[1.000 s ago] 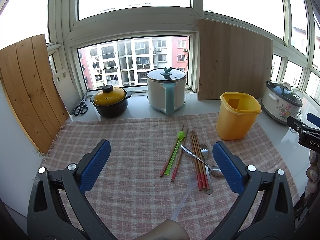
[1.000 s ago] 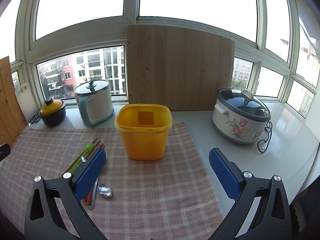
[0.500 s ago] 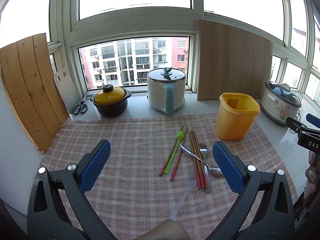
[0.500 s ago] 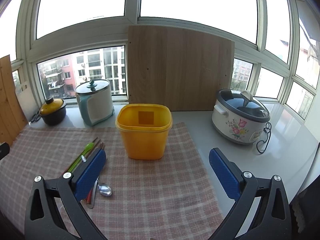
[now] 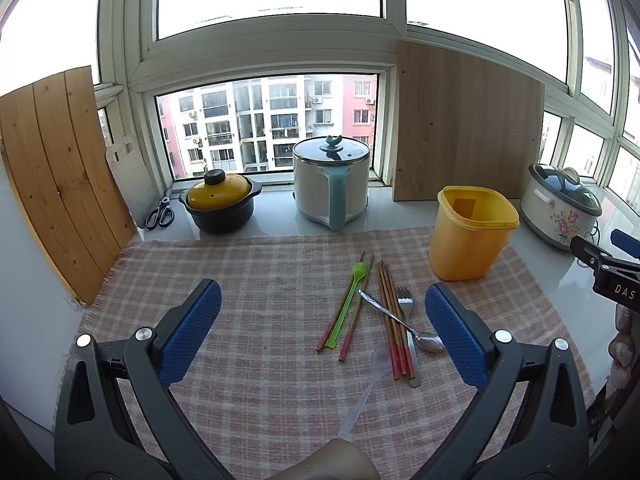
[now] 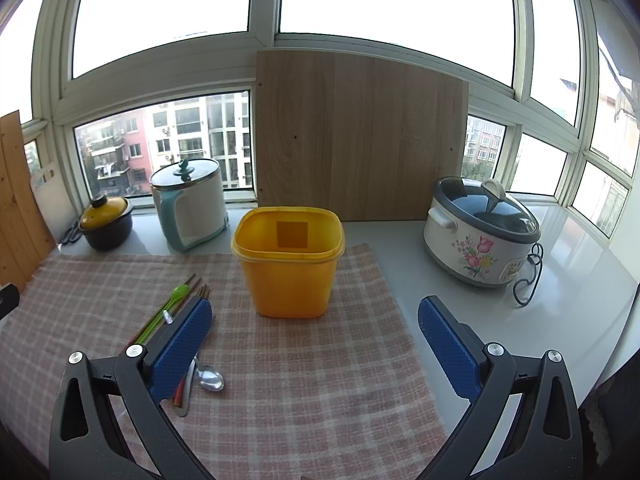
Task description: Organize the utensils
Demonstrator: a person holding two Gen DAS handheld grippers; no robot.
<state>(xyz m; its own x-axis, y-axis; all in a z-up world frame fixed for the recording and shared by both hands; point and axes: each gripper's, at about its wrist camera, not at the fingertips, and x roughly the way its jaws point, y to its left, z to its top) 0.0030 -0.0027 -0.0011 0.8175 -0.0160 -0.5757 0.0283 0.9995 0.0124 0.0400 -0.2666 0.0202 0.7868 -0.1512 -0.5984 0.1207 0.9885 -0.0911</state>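
Observation:
On the pink checked cloth point(image 5: 260, 288) lie loose utensils: a green spoon point(image 5: 347, 300), wooden chopsticks point(image 5: 390, 320), a metal fork point(image 5: 409, 328), a metal spoon point(image 5: 404, 322) and a clear plastic spoon point(image 5: 366, 390). An empty yellow tub point(image 5: 472, 238) stands upright to their right. My left gripper point(image 5: 320, 332) is open above the cloth, short of the utensils. My right gripper point(image 6: 314, 344) is open in front of the yellow tub point(image 6: 290, 262); its left finger hides part of the chopsticks and the green spoon point(image 6: 168, 308). The metal spoon point(image 6: 210, 378) shows beside that finger.
At the back stand a black pot with a yellow lid point(image 5: 220, 204), a white kettle pot point(image 5: 332, 182), scissors point(image 5: 160, 212) and a wood board point(image 5: 464, 128). A flowered slow cooker point(image 6: 480, 240) with its cord sits right. Plank panel point(image 5: 60, 168) at left.
Both views have shifted only slightly; the left view eased back a little. No utensil has moved and both grippers stay open.

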